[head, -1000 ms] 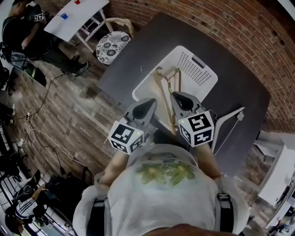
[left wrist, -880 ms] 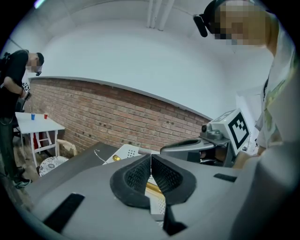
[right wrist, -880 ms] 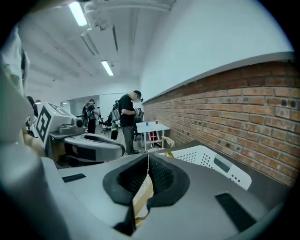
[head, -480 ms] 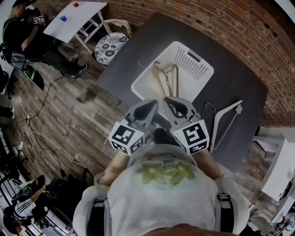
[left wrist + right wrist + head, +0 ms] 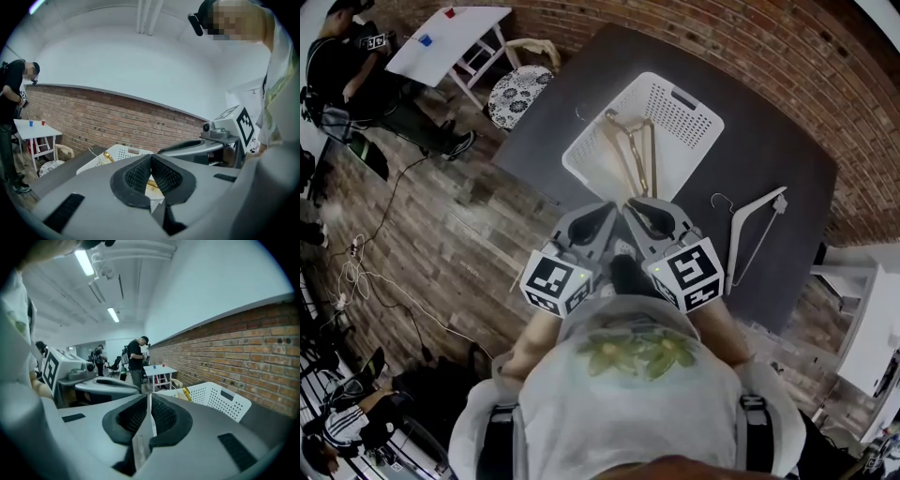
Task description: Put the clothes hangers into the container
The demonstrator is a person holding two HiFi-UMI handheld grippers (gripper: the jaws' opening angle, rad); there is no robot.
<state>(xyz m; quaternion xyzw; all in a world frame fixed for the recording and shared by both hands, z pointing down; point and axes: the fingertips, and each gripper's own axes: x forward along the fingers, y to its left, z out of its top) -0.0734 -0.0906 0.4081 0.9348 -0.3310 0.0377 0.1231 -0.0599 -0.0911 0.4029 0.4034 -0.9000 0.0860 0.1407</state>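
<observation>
A white slotted basket [image 5: 675, 112] stands on the dark table [image 5: 769, 159], and gold-coloured hangers [image 5: 630, 155] lie in it. A white hanger [image 5: 757, 234] lies flat on the table to the basket's right. Both grippers hover side by side at the table's near edge, short of the basket. My left gripper [image 5: 609, 210] is shut with nothing in it, and so is my right gripper [image 5: 634, 206]. In the left gripper view the left gripper [image 5: 151, 157] shows pads meeting, with the basket [image 5: 123, 152] ahead. In the right gripper view the right gripper [image 5: 150, 396] is closed, the basket [image 5: 220, 400] to its right.
A brick wall [image 5: 787, 56] runs behind the table. To the left are a round patterned stool [image 5: 517, 94], a small white table [image 5: 441, 33] and a seated person [image 5: 356, 84]. Cables [image 5: 366, 272] lie on the wooden floor.
Both grippers have drawn back from the basket toward the near table edge, still shut. The gold hangers now lie fully in the basket.
</observation>
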